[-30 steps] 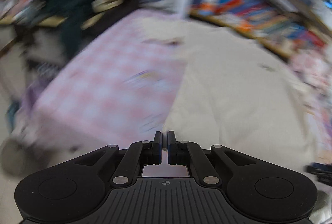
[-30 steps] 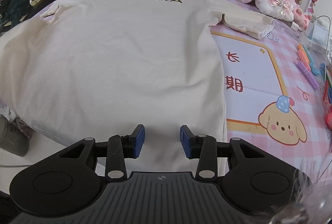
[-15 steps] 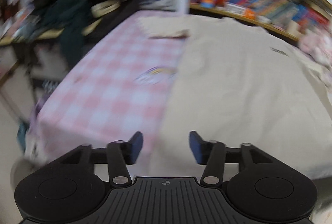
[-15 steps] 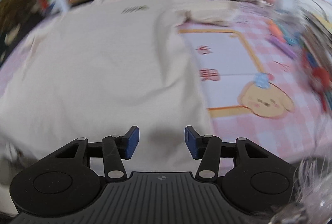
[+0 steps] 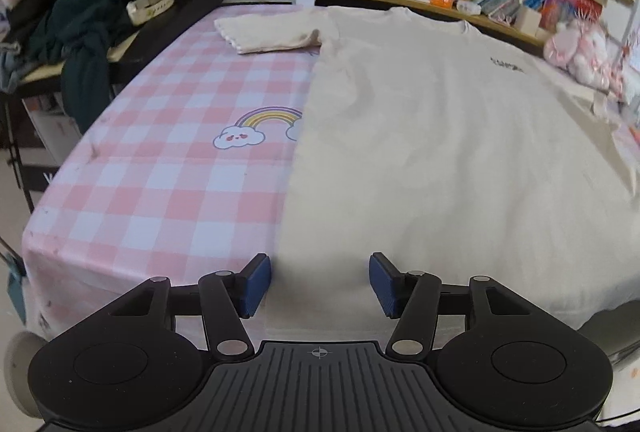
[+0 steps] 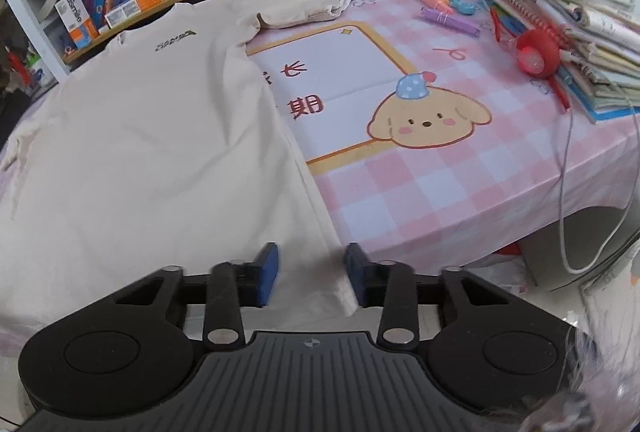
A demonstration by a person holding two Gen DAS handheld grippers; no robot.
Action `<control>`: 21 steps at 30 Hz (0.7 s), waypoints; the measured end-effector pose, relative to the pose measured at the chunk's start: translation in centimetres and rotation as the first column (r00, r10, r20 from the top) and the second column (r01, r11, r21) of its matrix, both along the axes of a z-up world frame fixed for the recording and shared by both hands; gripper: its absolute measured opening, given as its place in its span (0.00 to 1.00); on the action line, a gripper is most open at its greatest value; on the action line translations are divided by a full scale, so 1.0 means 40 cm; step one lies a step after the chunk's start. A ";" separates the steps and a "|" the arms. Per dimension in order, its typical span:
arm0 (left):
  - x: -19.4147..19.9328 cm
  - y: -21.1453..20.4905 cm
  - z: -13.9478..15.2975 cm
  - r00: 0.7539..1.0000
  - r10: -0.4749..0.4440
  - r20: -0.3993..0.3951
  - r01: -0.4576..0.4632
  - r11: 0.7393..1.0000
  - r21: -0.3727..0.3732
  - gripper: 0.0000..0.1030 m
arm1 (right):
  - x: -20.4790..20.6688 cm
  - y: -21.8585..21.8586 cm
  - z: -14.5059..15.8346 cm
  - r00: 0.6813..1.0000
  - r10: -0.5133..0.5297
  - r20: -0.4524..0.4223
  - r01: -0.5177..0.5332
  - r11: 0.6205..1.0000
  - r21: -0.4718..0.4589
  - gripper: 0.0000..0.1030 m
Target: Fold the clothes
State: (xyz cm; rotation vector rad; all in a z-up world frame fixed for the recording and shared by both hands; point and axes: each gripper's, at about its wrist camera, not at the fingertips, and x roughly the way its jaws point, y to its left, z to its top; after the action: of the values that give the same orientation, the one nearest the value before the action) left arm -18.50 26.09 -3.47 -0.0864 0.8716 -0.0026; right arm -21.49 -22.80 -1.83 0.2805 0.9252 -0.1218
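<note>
Two views, left wrist first. Cream short-sleeved cotton T-shirt [image 5: 420,136] spread flat, front up, filling centre and right of frame on pink-and-white checked tablecloth [image 5: 168,160]; collar toward top, hem at bottom, long axis running away from camera. Left gripper [image 5: 319,282] at lower centre, blue pads spread wide, pinching nothing, straddling shirt's lower left hem corner where cloth drapes over near table edge. Left sleeve [image 5: 268,32] lying outward at upper left. Bare checked cloth left of side seam, open room for a fold inward. Pile of dark clothes [image 5: 96,4] at upper left, well apart.

Right wrist next. Same T-shirt [image 6: 152,136] across left and centre, side seam running diagonally to lower centre. Right gripper [image 6: 312,278] spread, empty, framing lower right hem corner. Right sleeve [image 6: 312,4] at upper centre. Stack of books and papers [image 6: 568,32] at upper right, well apart.

Likely next: closing each on its own near corner.
</note>
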 end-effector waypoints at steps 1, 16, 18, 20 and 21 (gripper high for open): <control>0.001 0.002 0.000 1.000 -0.003 -0.002 0.003 1.000 -0.003 0.49 | -0.002 -0.006 -0.002 1.000 0.001 -0.005 -0.001 1.000 0.011 0.08; -0.004 0.005 0.002 1.000 -0.020 -0.018 0.020 0.999 0.024 0.39 | -0.012 0.058 -0.007 0.999 0.050 -0.016 -0.052 0.977 -0.205 0.02; -0.004 0.007 0.001 1.000 -0.023 -0.017 0.024 0.999 0.025 0.39 | -0.016 0.060 -0.005 0.998 0.063 -0.018 -0.065 0.982 -0.176 0.02; -0.003 0.009 0.002 0.999 -0.031 -0.019 0.031 0.999 0.026 0.39 | -0.017 0.067 -0.005 0.998 0.063 -0.018 -0.065 0.982 -0.177 0.02; -0.002 0.010 0.002 0.999 -0.035 -0.020 0.036 0.999 0.027 0.39 | -0.015 0.069 -0.006 0.998 0.055 -0.018 -0.058 0.983 -0.175 0.02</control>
State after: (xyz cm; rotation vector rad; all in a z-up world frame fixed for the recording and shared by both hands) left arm -18.58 26.49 -3.40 -0.0451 0.8920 -0.0232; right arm -22.11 -20.04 -2.08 0.0901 0.9285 -0.1520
